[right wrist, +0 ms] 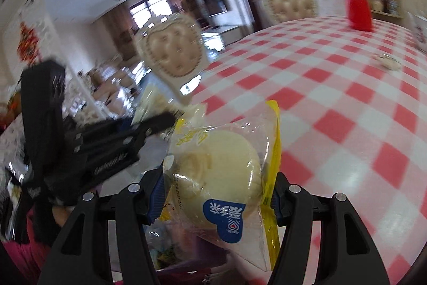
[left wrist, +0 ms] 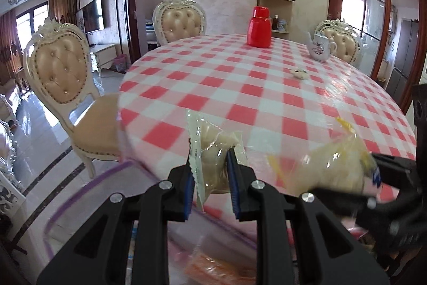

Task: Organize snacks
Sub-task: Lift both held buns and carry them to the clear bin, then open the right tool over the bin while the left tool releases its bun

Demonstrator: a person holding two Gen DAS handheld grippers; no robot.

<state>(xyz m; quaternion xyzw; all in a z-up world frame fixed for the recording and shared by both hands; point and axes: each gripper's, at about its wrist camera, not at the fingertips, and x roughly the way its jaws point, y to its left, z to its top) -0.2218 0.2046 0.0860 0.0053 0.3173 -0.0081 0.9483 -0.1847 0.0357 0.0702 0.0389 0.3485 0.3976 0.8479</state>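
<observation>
My left gripper (left wrist: 210,178) is shut on a small clear-wrapped pale snack (left wrist: 213,151), held above the near table edge. My right gripper (right wrist: 216,191) is shut on a round cream bun in a clear and yellow wrapper with a blue label (right wrist: 216,172). That bun (left wrist: 333,167) and the right gripper (left wrist: 395,183) show blurred at the right of the left wrist view. The left gripper (right wrist: 149,124) shows at the left of the right wrist view. Below both grippers is a clear bag with a purple rim (left wrist: 88,186) holding an orange packet (left wrist: 213,269).
The round table (left wrist: 253,87) has a red-and-white checked cloth. On it stand a red flask (left wrist: 259,27), a white teapot (left wrist: 320,47) and a small wrapped snack (left wrist: 299,72). Cream padded chairs (left wrist: 61,71) stand around the table.
</observation>
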